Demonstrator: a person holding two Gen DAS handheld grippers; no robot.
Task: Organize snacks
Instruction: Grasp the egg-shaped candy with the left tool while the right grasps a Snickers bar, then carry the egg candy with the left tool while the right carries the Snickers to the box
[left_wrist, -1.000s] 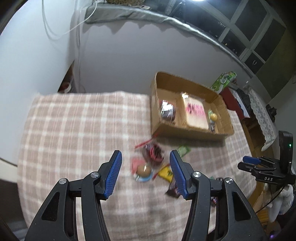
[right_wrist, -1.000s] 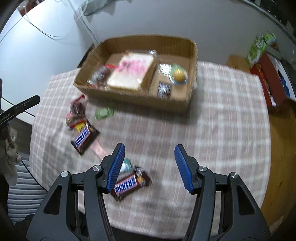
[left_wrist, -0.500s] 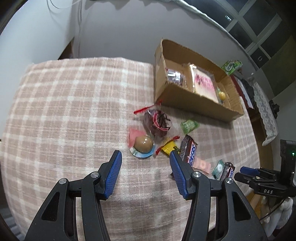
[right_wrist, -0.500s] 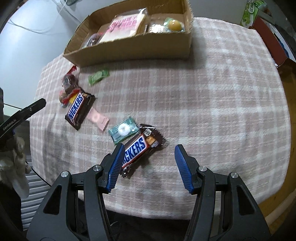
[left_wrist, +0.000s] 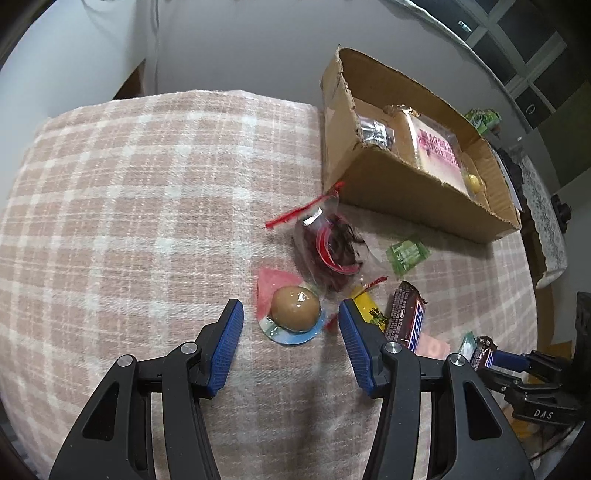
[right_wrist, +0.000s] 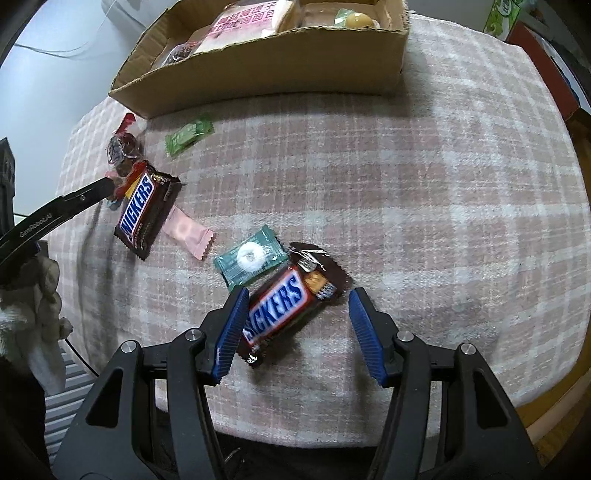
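Observation:
My left gripper (left_wrist: 291, 319) is open, its jaws on either side of a brown egg-shaped snack (left_wrist: 295, 308) in a round blue-rimmed pack. Beyond lie a clear bag of dark snacks (left_wrist: 332, 251), a green candy (left_wrist: 406, 254), a yellow packet (left_wrist: 369, 312) and a Snickers bar (left_wrist: 408, 317). My right gripper (right_wrist: 297, 314) is open around a second Snickers bar (right_wrist: 284, 304) lying on the cloth. A teal mint packet (right_wrist: 251, 254), a pink packet (right_wrist: 188, 232) and the first Snickers bar (right_wrist: 142, 214) lie to its left. The cardboard box (left_wrist: 413, 192) holds several snacks.
The table has a pink plaid cloth (left_wrist: 129, 206). The box (right_wrist: 280, 74) stands at the far side. The wall (left_wrist: 240, 48) is behind. The left gripper's finger (right_wrist: 66, 203) shows at the left of the right wrist view. The table's front edge (right_wrist: 535, 398) is close.
Both grippers have come down and forward toward the table. The egg snack now sits between the left jaws, and the Snickers bar sits between the right jaws.

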